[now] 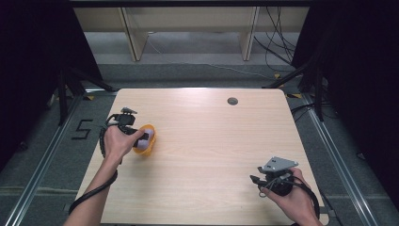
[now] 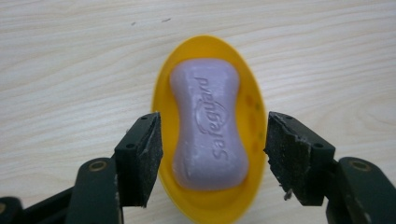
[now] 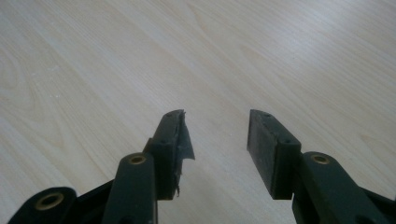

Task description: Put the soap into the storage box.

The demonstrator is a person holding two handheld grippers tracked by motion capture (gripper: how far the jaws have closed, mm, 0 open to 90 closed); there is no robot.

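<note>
While left gripper (image 2: 212, 154) gapes, soap (image 2: 208, 128) lies between jaws.

Yellow oval soap dish (image 2: 205, 51), lying flat on the surface between the spread left fingers (image 2: 140, 158), holding a lilac "Safeguard" soap bar (image 2: 208, 126) lengthwise, embossed face up, inside its rim.
</note>
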